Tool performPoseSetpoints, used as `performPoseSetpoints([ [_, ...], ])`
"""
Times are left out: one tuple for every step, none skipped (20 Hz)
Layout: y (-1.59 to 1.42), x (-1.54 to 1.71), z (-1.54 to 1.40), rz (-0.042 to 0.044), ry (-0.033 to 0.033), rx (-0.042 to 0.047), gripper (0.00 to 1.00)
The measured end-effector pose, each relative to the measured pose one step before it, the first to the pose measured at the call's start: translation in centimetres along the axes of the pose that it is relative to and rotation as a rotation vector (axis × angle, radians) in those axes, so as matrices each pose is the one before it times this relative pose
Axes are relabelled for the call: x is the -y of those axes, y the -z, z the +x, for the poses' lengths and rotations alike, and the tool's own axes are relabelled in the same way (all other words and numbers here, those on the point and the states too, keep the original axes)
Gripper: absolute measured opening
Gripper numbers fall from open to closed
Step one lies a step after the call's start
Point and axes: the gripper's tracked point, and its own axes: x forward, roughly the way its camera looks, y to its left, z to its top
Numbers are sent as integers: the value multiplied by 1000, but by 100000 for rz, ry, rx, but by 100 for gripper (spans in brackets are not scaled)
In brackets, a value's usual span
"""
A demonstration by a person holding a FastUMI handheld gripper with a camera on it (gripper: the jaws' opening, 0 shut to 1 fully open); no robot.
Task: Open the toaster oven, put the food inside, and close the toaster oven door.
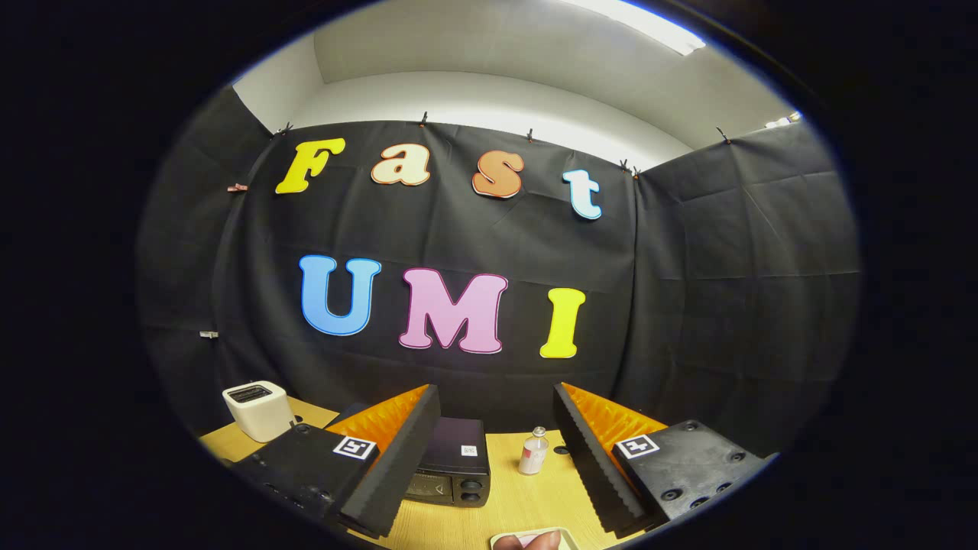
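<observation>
A black toaster oven [452, 467] stands on the wooden table [519, 500], just ahead of my left finger, which hides part of it. Its door looks closed. My gripper [497, 451] hangs well above the table, open wide, with nothing between its fingers. Close below the fingers sits a pale tray [569, 537] carrying a pinkish piece of food [531, 541], only partly in sight.
A small clear bottle [533, 451] with a pale label stands on the table to the right of the oven, between the fingers. A white boxy appliance [257, 410] sits at the table's far left. Black cloth walls close the booth behind and on both sides.
</observation>
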Motion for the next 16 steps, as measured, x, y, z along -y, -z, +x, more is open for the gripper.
performPoseSetpoints([
  [-24, -141, 53, 839, 9, 16, 98],
  [-16, -221, 81, 744, -143, -39, 98],
  [24, -451, 156, 997, -391, 126, 98],
  [39, -571, 351, 760, -566, 5, 98],
  [226, -881, 423, 927, -920, -262, 98],
  [292, -1121, 504, 1018, -992, -404, 98],
  [404, -1242, 571, 828, -1139, -174, 98],
  [480, -1415, 592, 529, -1252, -210, 98],
  [875, -1450, 661, 361, -1365, -458, 98],
  [1004, -1540, 641, 300, -1354, -778, 98],
  [1173, -1307, 575, 401, -1042, -1053, 98],
  [1313, -1245, 602, 408, -672, -1075, 98],
  [1295, -1103, 504, 280, -450, -1352, 98],
  [1551, -1089, 631, 149, -377, -1774, 98],
  [1500, -848, 608, 318, -305, -1938, 98],
  [1421, -586, 662, 124, 173, -2092, 98],
])
